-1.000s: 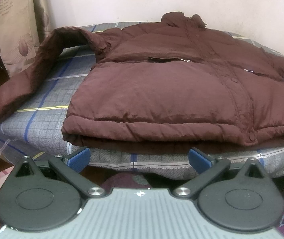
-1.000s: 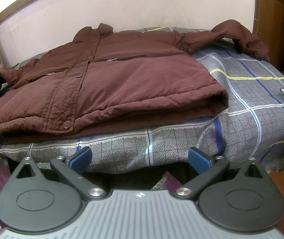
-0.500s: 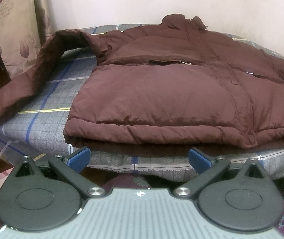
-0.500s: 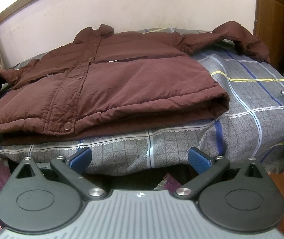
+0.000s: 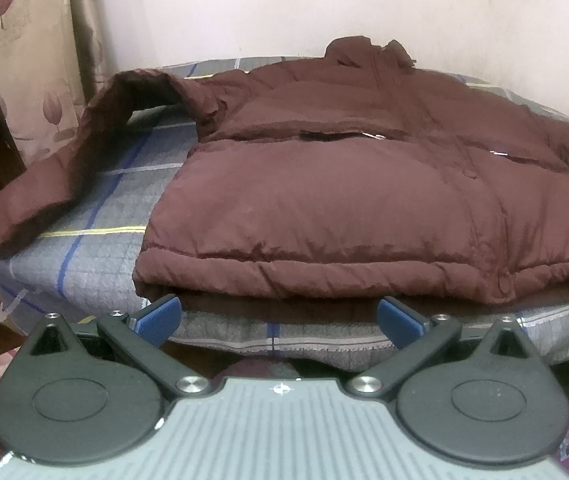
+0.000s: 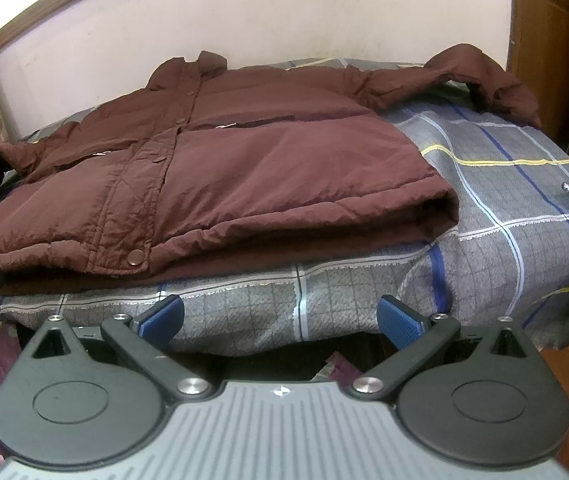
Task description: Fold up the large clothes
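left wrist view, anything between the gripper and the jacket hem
Nothing visible does. The left gripper is open just short of the brown jacket hem, with only the edge of the plaid bedspread below. The right gripper is open too, facing bedspread.

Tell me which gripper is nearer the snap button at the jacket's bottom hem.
Probably right. The right gripper sits open just below the snap button; the left gripper is open below the hem, with the button well off to its right.

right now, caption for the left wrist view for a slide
Open left gripper facing the hem of a brown jacket on a plaid bed.
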